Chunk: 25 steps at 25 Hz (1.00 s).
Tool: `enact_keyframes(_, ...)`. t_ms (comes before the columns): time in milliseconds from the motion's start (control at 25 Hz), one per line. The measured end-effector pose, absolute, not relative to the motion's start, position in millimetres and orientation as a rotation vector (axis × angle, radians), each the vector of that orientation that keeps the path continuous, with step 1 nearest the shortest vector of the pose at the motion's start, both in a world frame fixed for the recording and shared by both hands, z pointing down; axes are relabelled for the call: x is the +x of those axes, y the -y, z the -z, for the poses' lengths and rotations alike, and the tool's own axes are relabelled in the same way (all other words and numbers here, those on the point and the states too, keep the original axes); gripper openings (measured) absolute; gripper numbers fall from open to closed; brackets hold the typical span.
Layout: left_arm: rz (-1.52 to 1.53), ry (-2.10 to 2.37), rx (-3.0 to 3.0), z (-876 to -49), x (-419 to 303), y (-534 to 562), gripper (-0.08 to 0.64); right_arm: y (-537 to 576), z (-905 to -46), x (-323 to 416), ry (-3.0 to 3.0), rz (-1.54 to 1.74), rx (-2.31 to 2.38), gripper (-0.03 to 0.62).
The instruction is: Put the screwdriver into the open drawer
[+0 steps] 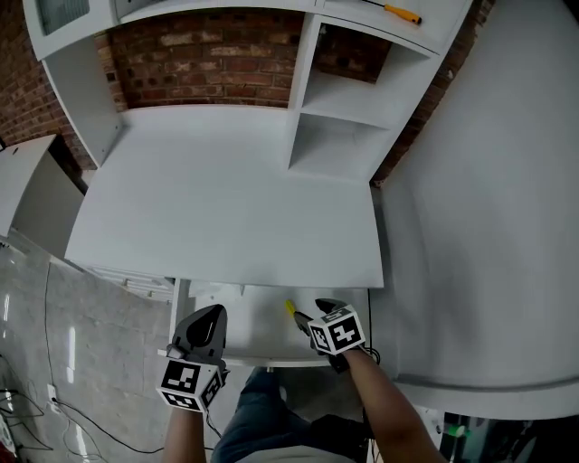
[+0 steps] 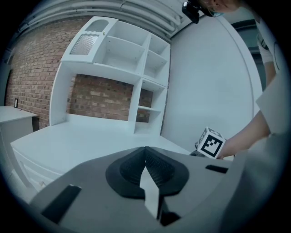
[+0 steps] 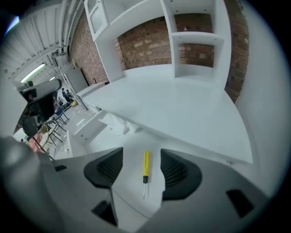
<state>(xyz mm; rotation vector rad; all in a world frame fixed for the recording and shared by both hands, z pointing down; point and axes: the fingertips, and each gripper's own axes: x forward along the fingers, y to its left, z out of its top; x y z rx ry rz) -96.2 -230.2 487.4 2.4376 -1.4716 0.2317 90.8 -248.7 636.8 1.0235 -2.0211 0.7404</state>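
Claws at the near edge, each held in one of the person's hands. The left claw is clenched, its ribbed pads meeting with nothing between them, and it sits at the near left corner of the drawer. The right claw is released, its jaws standing wide apart and tilted down over the drawer's right part. The drawer is pulled out from under the worktop toward the person, and its white floor shows in the head view and the right gripper view. The screwdriver, with a yellow handle and a thin metal shaft, lies flat on the drawer floor. In the right gripper view it appears in the gap between the open jaws, clear of both pads, with its shaft pointing to the near side. Beyond the drawer, the white worktop runs to a brick wall. A white shelf unit with stacked open compartments rises at the far right. A second screwdriver, orange-handled, lies on an upper shelf at the far right.
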Motion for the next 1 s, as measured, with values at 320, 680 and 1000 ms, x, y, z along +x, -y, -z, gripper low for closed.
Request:
enact_keyframes(320, -0.198, 1.461, 2.520, -454, -70, 221, 0.012, 226, -545, 119, 2.158, -0.653, 1.189, 0.012)
enact_keyframes(680, -0.142, 1.487, 2.660, -403, -40, 220, 0.012, 190, -430, 143, 2.436, -0.351, 1.394, 0.011)
enact_keyframes(1000, -0.007, 1.533, 2.818, -345, -22, 210, 0.012, 176, -363, 171, 2.426, 0.101, 1.607, 0.009)
